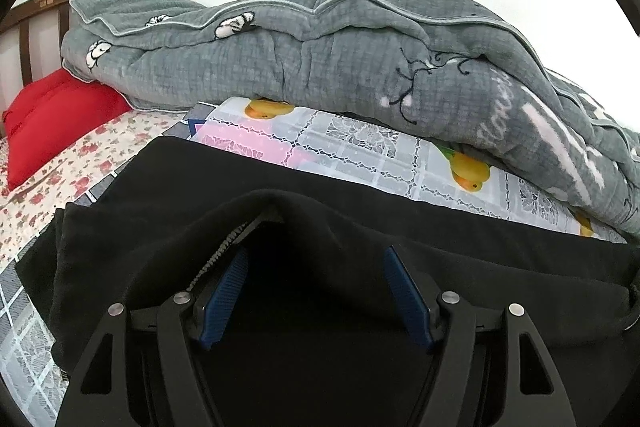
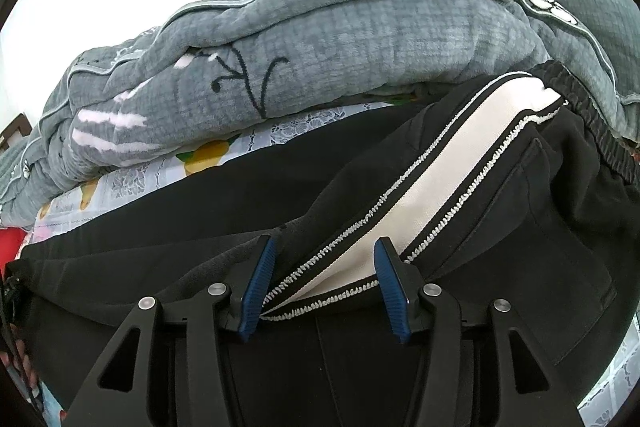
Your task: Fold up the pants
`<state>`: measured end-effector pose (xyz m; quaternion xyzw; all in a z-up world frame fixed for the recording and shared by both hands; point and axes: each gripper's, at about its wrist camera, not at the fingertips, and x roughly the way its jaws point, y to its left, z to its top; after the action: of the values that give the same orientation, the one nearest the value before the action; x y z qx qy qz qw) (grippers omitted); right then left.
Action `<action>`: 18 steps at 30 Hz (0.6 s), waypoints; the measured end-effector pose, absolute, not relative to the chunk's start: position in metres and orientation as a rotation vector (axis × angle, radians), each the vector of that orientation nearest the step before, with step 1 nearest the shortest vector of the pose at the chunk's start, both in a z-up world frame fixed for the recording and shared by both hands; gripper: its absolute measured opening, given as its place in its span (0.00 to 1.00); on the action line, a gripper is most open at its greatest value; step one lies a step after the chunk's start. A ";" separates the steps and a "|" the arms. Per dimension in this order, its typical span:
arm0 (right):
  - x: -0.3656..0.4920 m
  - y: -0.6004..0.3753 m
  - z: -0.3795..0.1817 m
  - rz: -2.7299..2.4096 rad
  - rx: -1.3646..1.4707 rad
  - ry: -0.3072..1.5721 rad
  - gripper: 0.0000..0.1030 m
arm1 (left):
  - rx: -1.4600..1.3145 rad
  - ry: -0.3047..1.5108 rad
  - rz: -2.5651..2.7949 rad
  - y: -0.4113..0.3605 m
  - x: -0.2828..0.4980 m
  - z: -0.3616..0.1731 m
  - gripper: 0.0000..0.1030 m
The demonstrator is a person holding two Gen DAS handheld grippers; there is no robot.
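Black pants (image 1: pixel 360 211) lie across the bed, folded over on themselves. In the left wrist view my left gripper (image 1: pixel 316 255) is open, its blue pads spread wide, and a raised fold of black cloth drapes over the fingertips. In the right wrist view the pants (image 2: pixel 200 187) show a white side stripe (image 2: pixel 440 179) with zigzag stitching and the elastic waistband (image 2: pixel 592 119) at the far right. My right gripper (image 2: pixel 324 247) is open, its jaws either side of the stripe's lower end, with cloth lying between them.
A bulky grey quilt (image 1: pixel 320 59) is piled along the far side of the bed, close behind the pants. A duck-print cover (image 1: pixel 360 147) lies under them. A red pillow (image 1: pixel 52 119) and a wooden headboard (image 1: pixel 40 11) are at far left on a floral sheet (image 1: pixel 60 187).
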<state>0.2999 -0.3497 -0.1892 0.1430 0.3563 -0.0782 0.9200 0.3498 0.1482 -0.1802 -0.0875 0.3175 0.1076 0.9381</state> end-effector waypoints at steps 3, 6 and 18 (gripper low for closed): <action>0.300 -0.350 -0.189 -0.156 0.295 0.730 0.50 | -0.179 0.644 0.220 0.148 0.348 -0.180 0.69; 0.301 -0.350 -0.189 -0.155 0.296 0.732 0.50 | -0.177 0.659 0.216 0.148 0.351 -0.181 0.69; 0.302 -0.350 -0.188 -0.156 0.291 0.734 0.51 | -0.172 0.656 0.218 0.147 0.349 -0.179 0.69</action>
<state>0.3016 -0.3502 -0.1884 0.1415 0.3573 -0.0758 0.9201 0.3493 0.1467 -0.1794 -0.0841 0.3210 0.1068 0.9373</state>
